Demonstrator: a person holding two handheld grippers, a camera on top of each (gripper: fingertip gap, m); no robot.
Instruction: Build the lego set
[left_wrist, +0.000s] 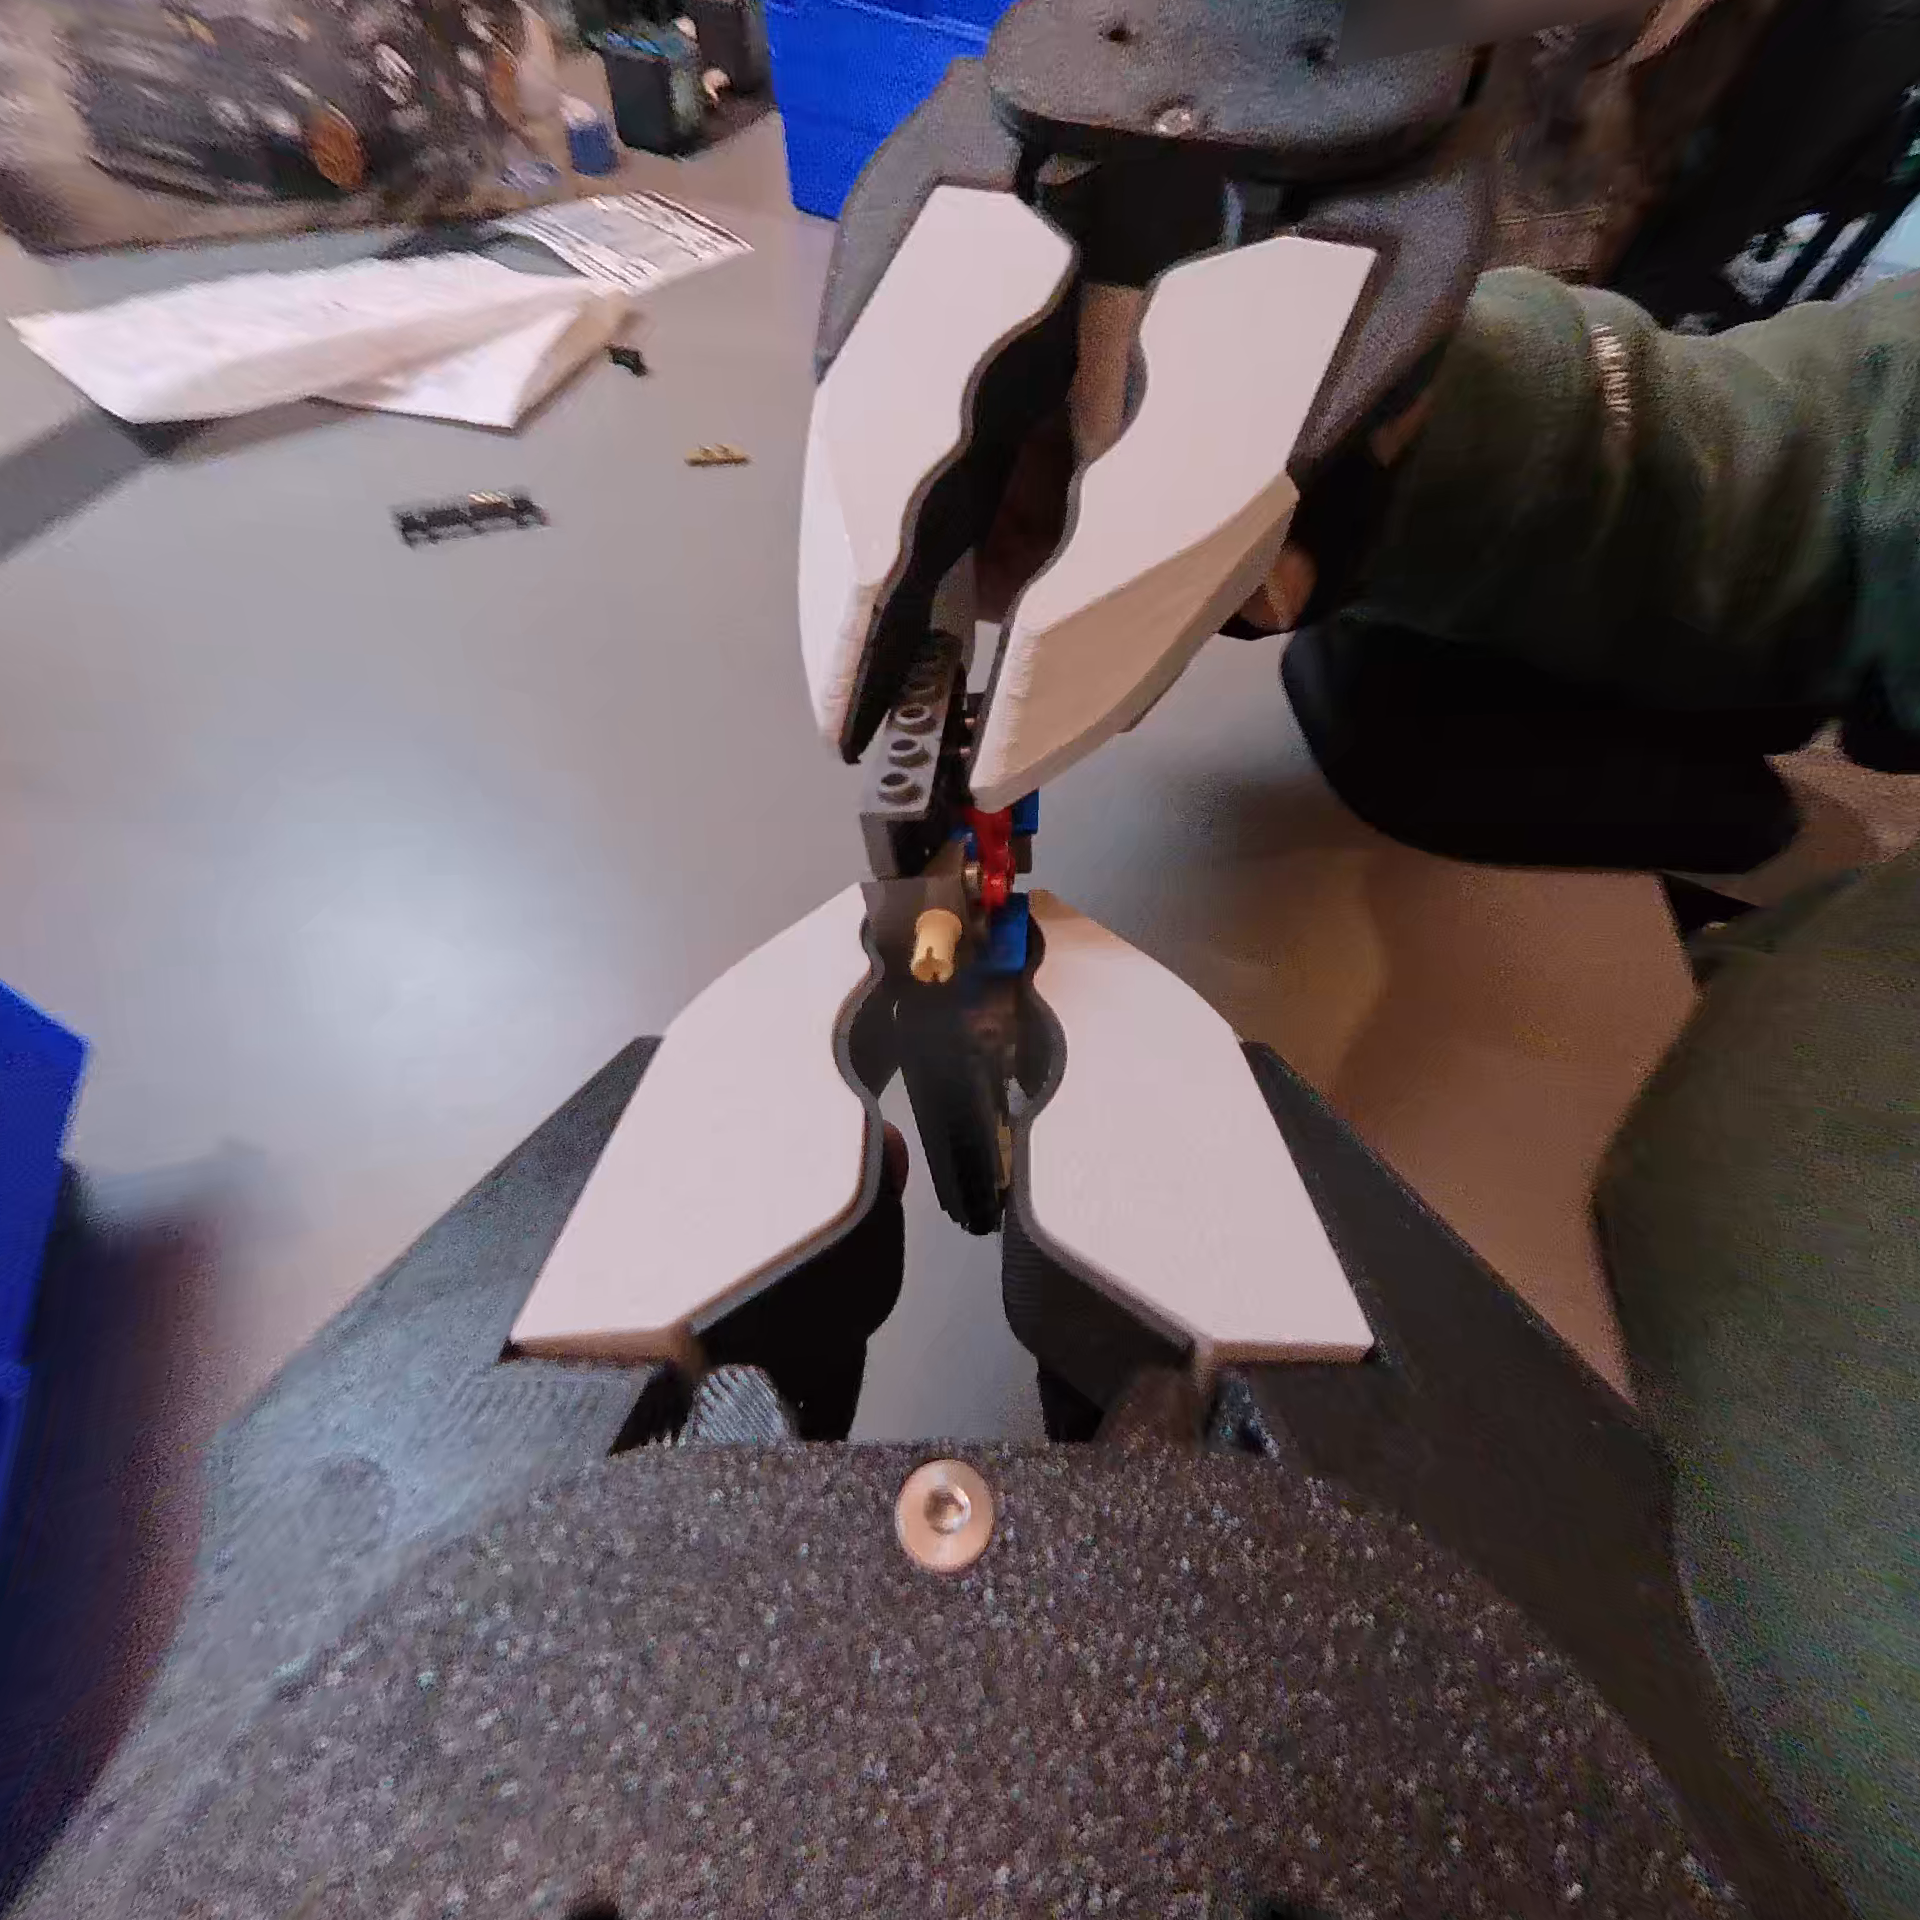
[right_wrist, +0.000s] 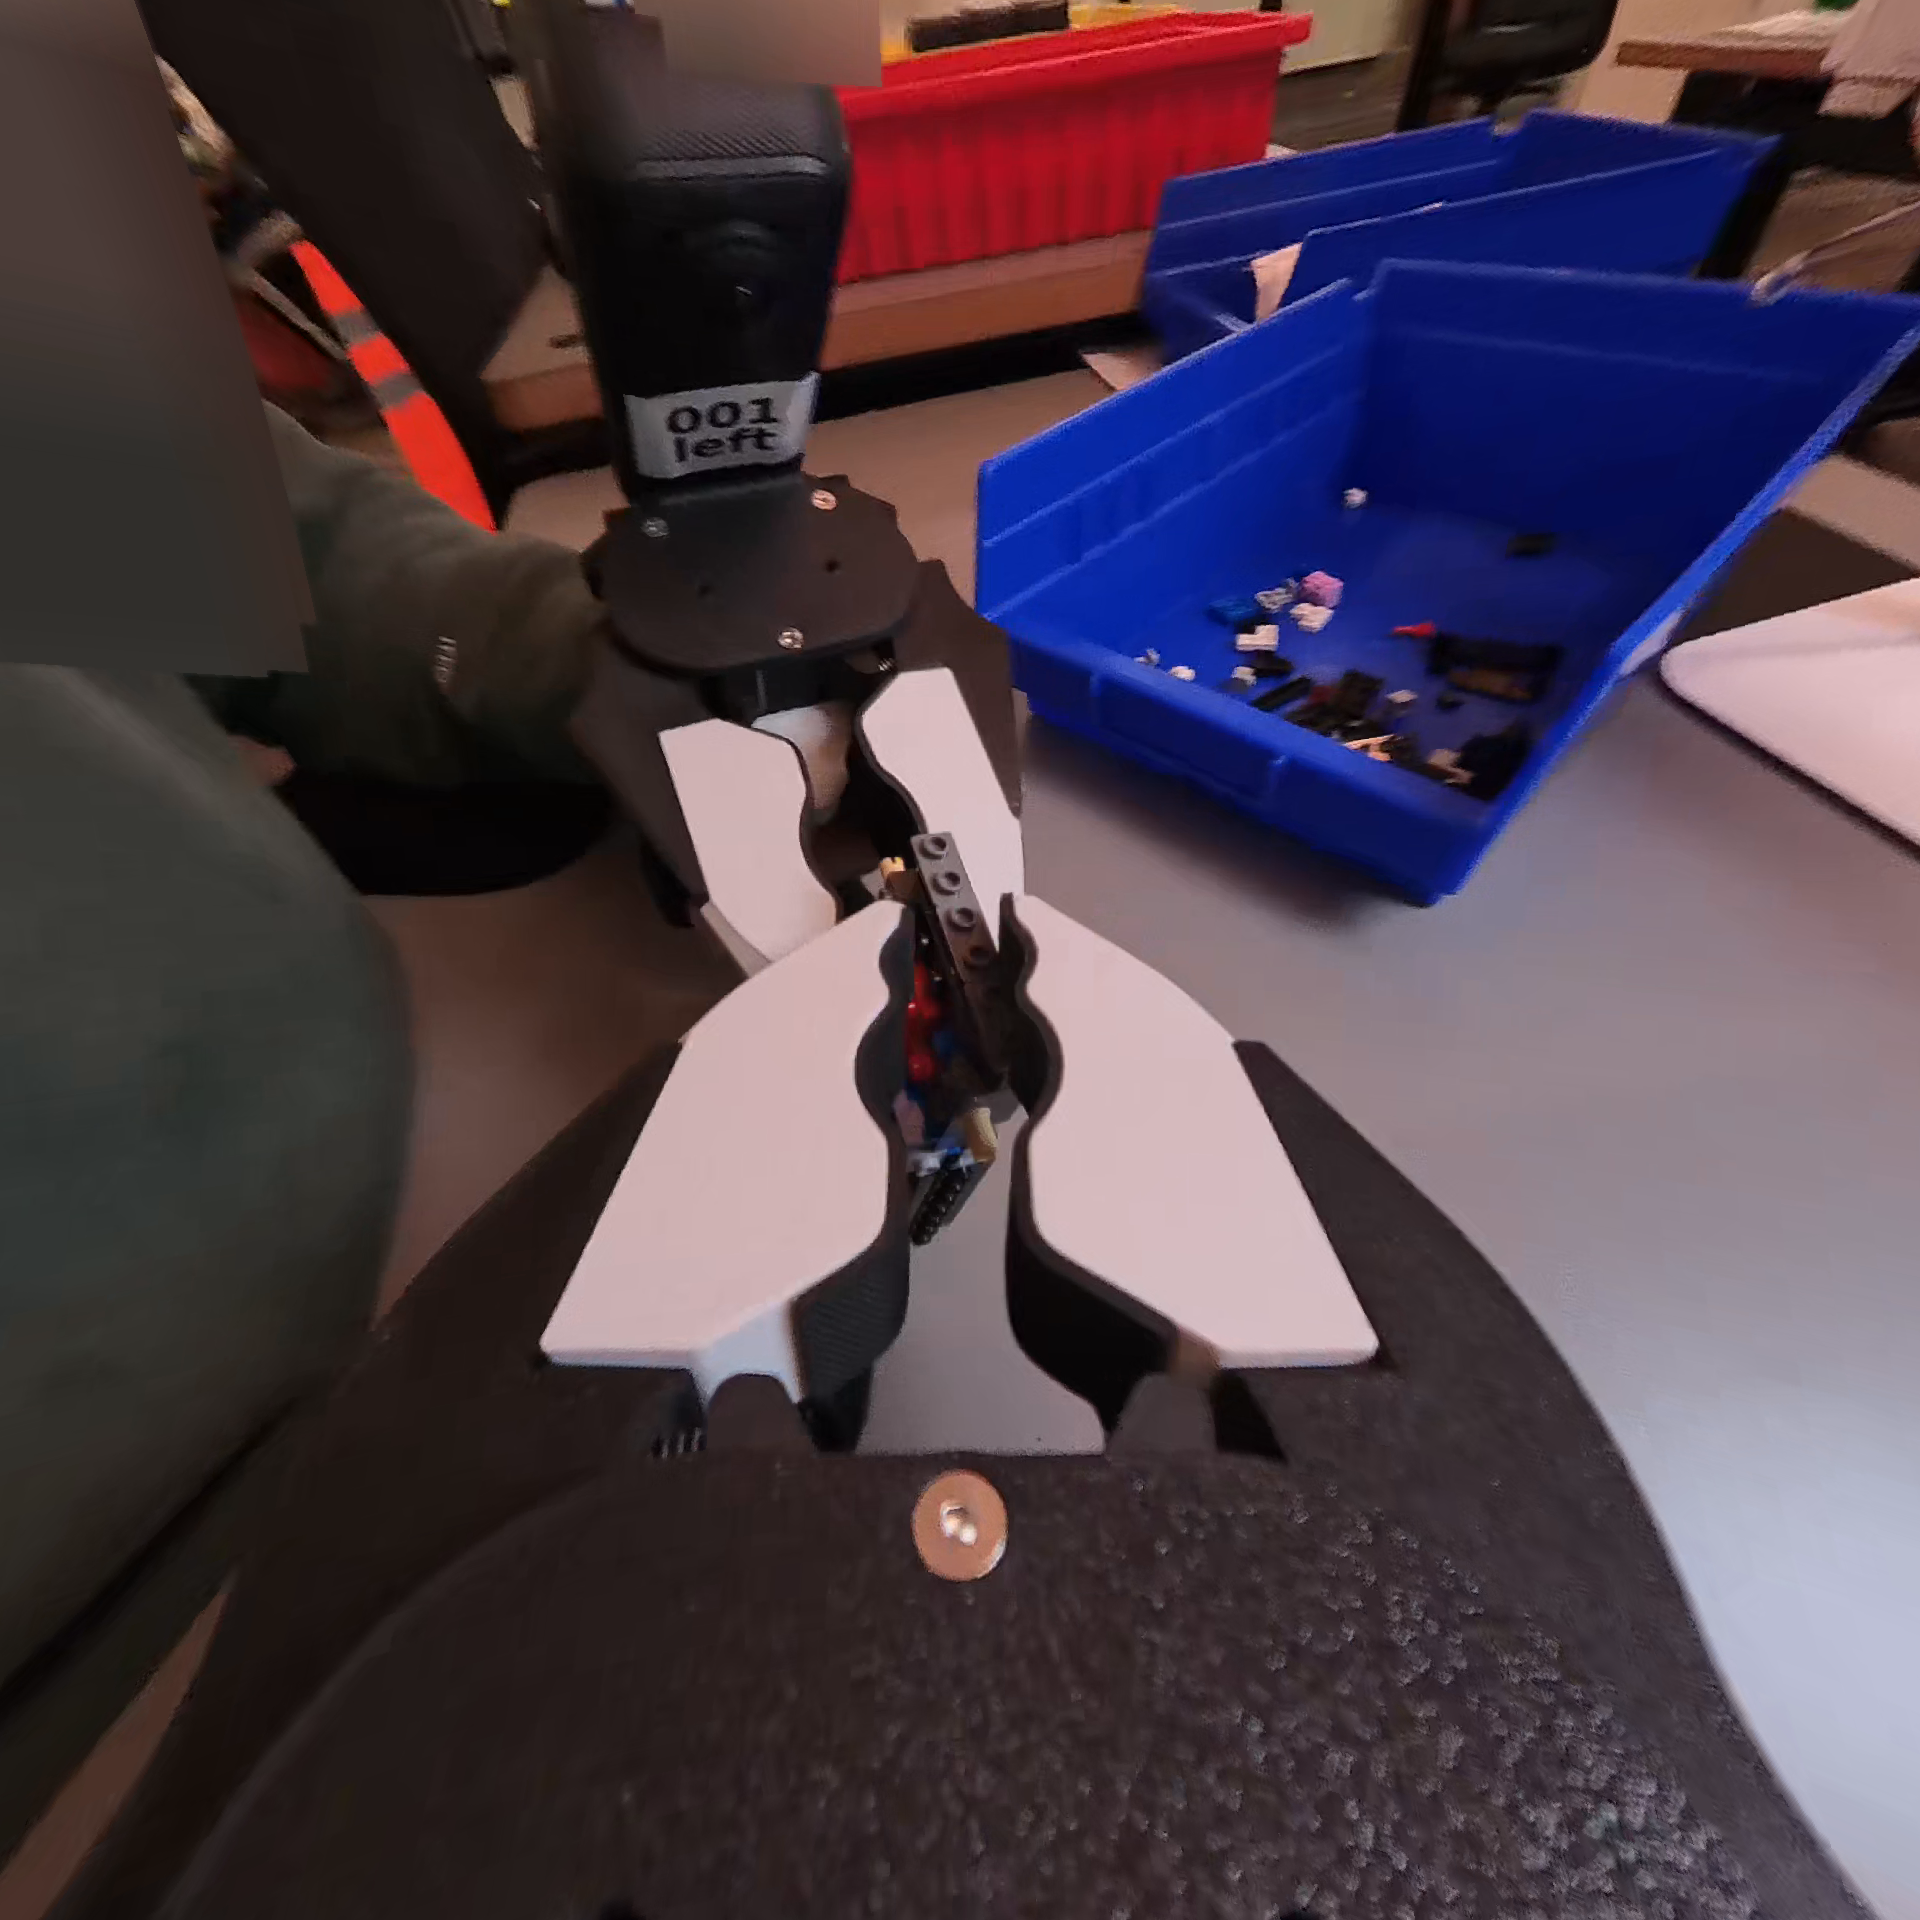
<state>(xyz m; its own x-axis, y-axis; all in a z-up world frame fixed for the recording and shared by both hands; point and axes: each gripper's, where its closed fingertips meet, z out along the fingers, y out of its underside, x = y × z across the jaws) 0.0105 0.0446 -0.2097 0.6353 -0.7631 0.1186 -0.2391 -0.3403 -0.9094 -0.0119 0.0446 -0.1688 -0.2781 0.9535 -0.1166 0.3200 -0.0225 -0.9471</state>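
Gripping one small brick assembly (left_wrist: 951, 935) from opposite ends above the grey table (left_wrist: 416, 831), both grippers' jaws clenched.

Each hand-held gripper has a speckled black printed body with a silver screw (left_wrist: 943, 1527) at its centre and two white, wavy-edged fingers (left_wrist: 727, 1164). The left hand-held gripper (right_wrist: 883, 821) carries a black camera with a white label. The person wears a dark green sleeve (left_wrist: 1621, 488) and black glove (left_wrist: 1507, 748).

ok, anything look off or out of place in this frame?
Nothing damaged or spilled. Both grippers, left and right, clamp the same small brick assembly tip to tip above the grey table. Only stray bits: a black brick strip and a tan piece lie loose, outside the blue bin.
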